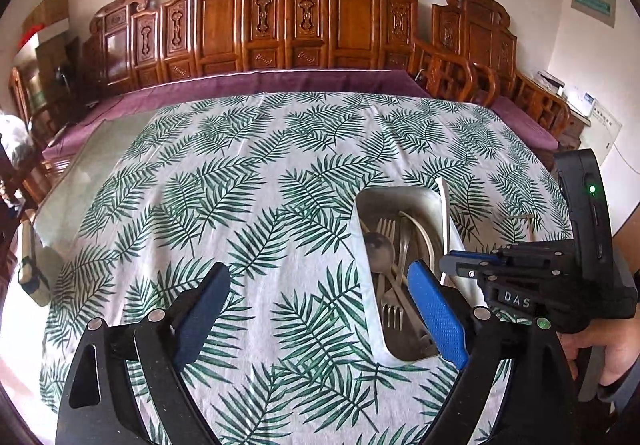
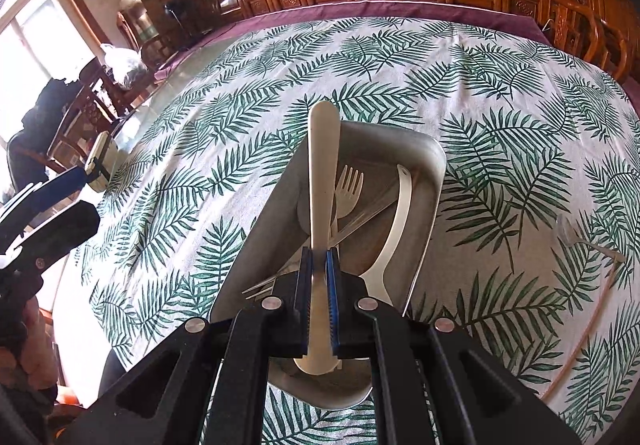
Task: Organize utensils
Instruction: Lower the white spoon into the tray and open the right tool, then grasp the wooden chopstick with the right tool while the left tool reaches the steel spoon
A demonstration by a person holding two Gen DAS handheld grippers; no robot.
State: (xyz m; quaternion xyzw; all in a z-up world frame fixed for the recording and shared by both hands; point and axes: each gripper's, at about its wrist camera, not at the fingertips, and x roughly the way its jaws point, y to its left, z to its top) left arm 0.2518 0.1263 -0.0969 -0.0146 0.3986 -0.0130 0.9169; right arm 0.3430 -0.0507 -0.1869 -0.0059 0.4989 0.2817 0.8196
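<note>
**White Utensil Held Over the Tray**

The right gripper (image 2: 319,265) was clamped on a flat, cream-white plastic utensil (image 2: 323,165), its rounded handle end pointing away over the metal tray (image 2: 434,181). A white fork (image 2: 349,185) and a white spoon (image 2: 394,229) lay inside. The left gripper (image 1: 316,309) stood spread wide, holding nothing, beside a second tray (image 1: 362,245) of steel cutlery (image 1: 390,269). A palm-leaf tablecloth (image 1: 240,185) covered the table, and carved wooden furniture (image 1: 280,17) lined the white wall.

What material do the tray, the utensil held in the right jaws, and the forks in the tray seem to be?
Tray: likely brushed metal, dull grey sheen. Held utensil: probably plastic or wood, matte cream, no glint. Forks in the left view: apparently steel, shiny reflections.
</note>
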